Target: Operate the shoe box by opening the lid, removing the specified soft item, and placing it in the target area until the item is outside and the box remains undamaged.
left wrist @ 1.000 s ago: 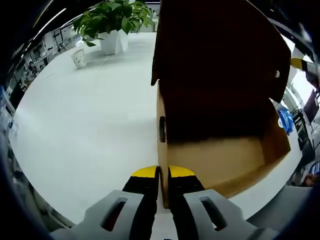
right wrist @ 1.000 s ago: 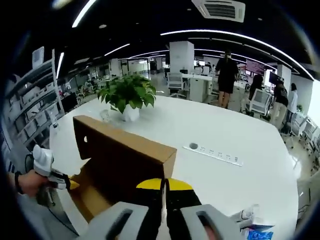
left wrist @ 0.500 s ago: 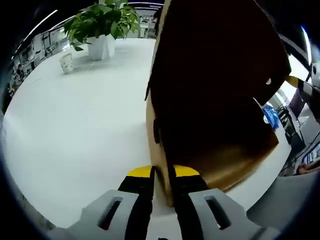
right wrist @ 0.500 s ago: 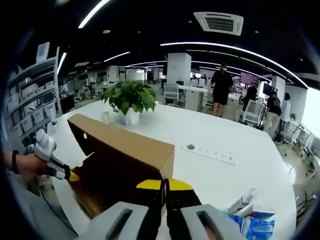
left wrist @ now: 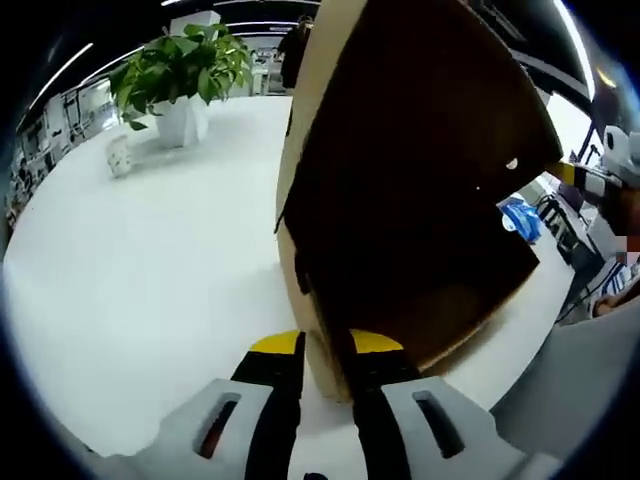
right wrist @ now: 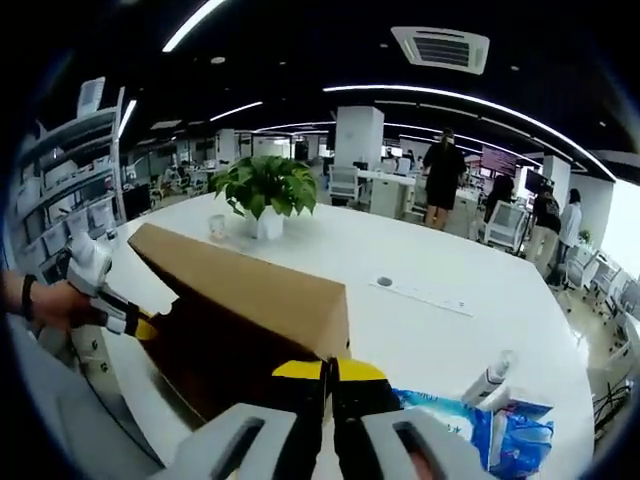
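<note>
Over the last second the shoe box has swung up and tipped further over, so that in the left gripper view its dark open inside now looms larger and the lid in the right gripper view leans lower toward the table than it did. Going from the left: a potted plant and a small cup stand well apart on the white table; then the left gripper has its jaws narrowed onto the box's near cardboard wall, the edge running between them. The right gripper is pinched on the lid's front edge, jaws nearly together. The box's long axis runs from one gripper across to the other, so each hand holds one end. I can't make out any soft item inside; the interior is too dark to tell, and it looks still to be found. Further right on the table lie a power strip and a blue and white packet, just beside a small bottle. No brand or writing is readable on the box.
</note>
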A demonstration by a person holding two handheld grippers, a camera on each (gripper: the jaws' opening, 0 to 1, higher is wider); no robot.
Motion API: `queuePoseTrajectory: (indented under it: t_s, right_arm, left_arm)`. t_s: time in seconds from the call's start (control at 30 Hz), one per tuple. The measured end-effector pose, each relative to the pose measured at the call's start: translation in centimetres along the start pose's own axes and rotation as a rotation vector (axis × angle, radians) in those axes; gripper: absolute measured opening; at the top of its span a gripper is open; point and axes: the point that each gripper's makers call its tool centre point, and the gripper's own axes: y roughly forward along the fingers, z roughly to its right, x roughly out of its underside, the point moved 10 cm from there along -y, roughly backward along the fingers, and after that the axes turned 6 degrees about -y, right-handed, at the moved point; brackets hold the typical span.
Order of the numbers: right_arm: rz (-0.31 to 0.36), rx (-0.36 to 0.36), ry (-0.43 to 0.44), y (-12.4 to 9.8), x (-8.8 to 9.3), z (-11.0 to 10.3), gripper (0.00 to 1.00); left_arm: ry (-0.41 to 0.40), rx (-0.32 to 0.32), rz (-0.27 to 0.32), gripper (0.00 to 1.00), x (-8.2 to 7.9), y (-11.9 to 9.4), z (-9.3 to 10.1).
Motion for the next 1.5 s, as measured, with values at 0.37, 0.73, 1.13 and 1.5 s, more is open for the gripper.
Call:
queuePoseTrajectory:
  t_s: [0.37,0.73,1.13,1.5]
  right_arm:
    - [-0.047,-0.037,-0.002,-0.7,2.3,-0.9,0.00]
    - [-0.089,-0.089,0.038,-0.7,4.9,-1.5,0.00]
    - [-0.123,-0.129,0.086,-0.3,7.1,-1.8,0.00]
    - [-0.148,-0.138,0.102,-0.1,8.4,-2.3,0.00]
  left_arm:
    - [0.034,0.053,0.116,0.11,-0.4,-3.0,0.3]
    - [0.064,0.083,0.170,0.06,-0.2,-4.3,0.5]
    - [0.054,0.088,0.176,0.04,0.9,-4.7,0.1]
    - [0.056,0.093,0.162,0.05,1.7,-4.6,0.2]
